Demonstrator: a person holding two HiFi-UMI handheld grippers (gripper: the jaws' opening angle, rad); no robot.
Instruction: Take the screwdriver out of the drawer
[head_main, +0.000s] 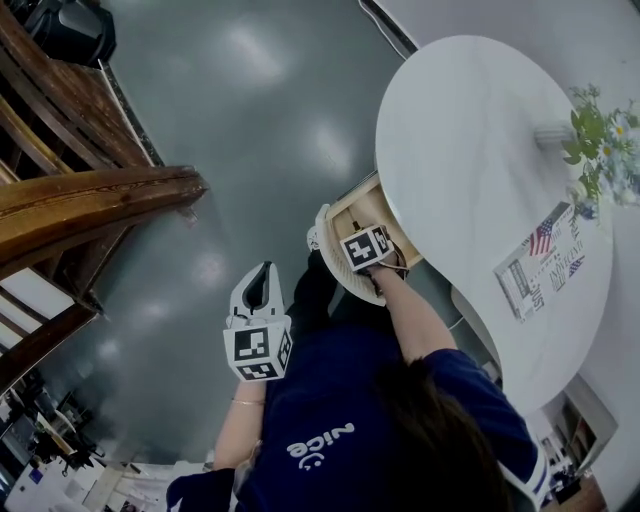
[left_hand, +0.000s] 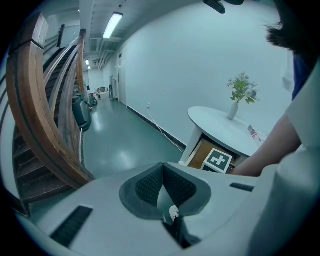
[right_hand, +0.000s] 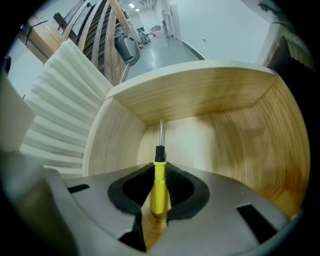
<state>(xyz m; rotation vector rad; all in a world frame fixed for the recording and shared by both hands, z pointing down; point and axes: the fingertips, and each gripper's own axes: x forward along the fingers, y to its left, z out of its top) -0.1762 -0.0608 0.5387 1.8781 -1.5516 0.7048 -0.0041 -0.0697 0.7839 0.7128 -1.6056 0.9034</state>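
Observation:
In the right gripper view a screwdriver (right_hand: 159, 175) with a yellow handle and a thin metal shaft lies along the floor of an open wooden drawer (right_hand: 200, 95). My right gripper (right_hand: 158, 186) points steeply down into that drawer, its dark pads shut on the yellow handle. From the head view I see its marker cube (head_main: 366, 247) over the drawer (head_main: 352, 205), which sticks out from under the white table (head_main: 470, 130); the screwdriver is hidden there. My left gripper (head_main: 258, 278) hangs over the grey floor to the left, away from the drawer, shut on nothing (left_hand: 164, 192).
The round white table carries a vase of flowers (head_main: 595, 140) and a printed leaflet (head_main: 545, 260). A curved wooden stair rail (head_main: 90, 200) runs along the left. The drawer's ribbed white front (right_hand: 60, 100) rises left of my right gripper. Grey floor (head_main: 260, 120) lies between.

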